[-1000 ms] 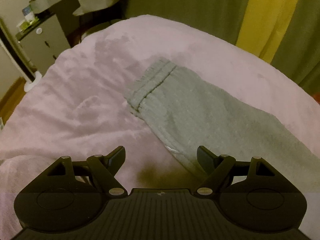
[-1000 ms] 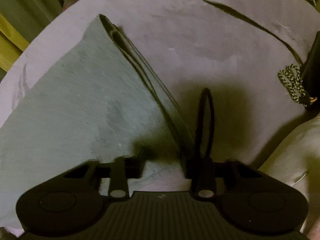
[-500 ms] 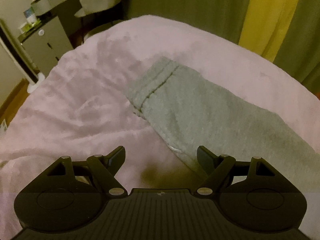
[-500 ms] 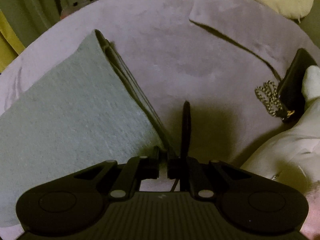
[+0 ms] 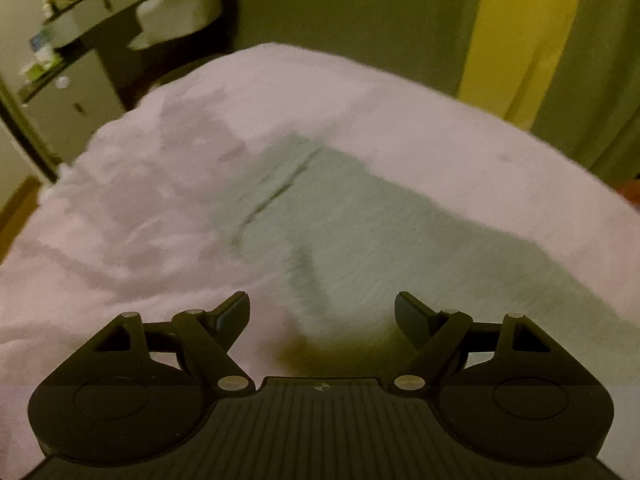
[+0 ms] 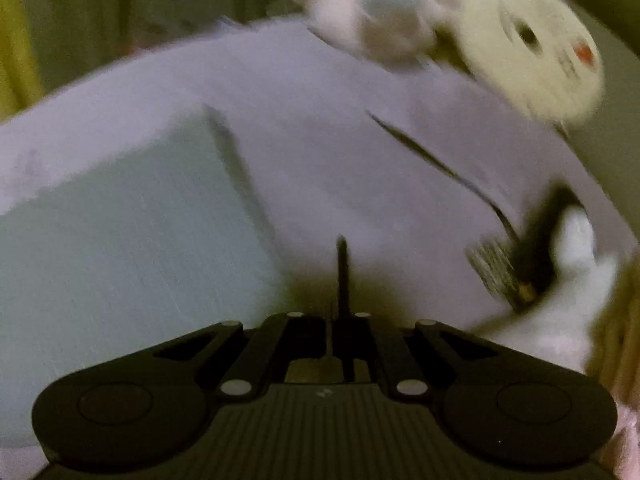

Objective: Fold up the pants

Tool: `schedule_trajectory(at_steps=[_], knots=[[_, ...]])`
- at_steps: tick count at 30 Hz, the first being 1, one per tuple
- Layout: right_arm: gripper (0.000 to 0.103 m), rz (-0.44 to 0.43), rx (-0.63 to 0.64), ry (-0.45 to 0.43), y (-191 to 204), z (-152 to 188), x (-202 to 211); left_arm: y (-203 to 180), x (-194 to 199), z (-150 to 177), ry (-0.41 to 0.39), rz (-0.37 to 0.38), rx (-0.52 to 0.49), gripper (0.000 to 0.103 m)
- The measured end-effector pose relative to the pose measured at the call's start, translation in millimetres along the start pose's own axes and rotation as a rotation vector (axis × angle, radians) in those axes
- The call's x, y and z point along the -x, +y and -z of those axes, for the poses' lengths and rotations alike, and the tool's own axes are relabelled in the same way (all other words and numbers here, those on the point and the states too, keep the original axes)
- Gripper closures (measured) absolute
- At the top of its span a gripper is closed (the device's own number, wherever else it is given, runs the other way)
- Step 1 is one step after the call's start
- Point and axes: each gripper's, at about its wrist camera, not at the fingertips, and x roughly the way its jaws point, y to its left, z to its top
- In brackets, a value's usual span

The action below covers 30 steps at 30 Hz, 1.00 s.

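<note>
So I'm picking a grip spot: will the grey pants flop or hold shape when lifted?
Probably flop: the pants lie flat and creased on the bedspread. The knit looks thick, so likely not slippery. The stacked edge may fan apart.

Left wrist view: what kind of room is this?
Most likely a bedroom. The pants lie on a bed with a pink plush cover, curtains hang behind it, and a dresser with small items stands at the far left.
</note>
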Motion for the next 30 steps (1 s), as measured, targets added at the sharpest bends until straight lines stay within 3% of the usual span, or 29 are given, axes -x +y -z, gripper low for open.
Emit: schedule_trajectory(at_steps=[4, 7, 9, 11, 15, 18, 23, 28, 30], knots=[[0.096, -0.228, 0.094, -0.055, 72, -12, 24, -37, -18, -6, 0.002, 0.113, -0.038, 0.018], [0.096, -0.396, 0.198, -0.055, 144, -15, 33, -66, -39, 2, 0.027, 0.162, -0.092, 0.018], [0.090, -0.520, 0.256, -0.024, 194, -14, 36, -82, -57, 10, 0.065, 0.178, -0.136, 0.019], [0.072, -0.633, 0.286, 0.032, 242, -14, 37, -95, -73, 21, 0.102, 0.165, -0.196, 0.020], [0.065, -0.804, 0.325, 0.165, 324, -10, 30, -109, -104, 45, 0.163, 0.085, -0.338, 0.022], [0.059, -0.852, 0.379, 0.210, 377, -9, 29, -110, -112, 57, 0.135, 0.077, -0.427, 0.020], [0.059, -0.876, 0.503, 0.199, 421, -5, 34, -105, -112, 62, 0.107, 0.098, -0.453, 0.019], [0.058, -1.014, 0.624, 0.206, 414, -16, 78, -91, -110, 65, 0.090, 0.133, -0.436, 0.018], [0.050, -1.098, 0.677, 0.204, 411, -23, 100, -92, -111, 68, 0.078, 0.128, -0.436, 0.017]])
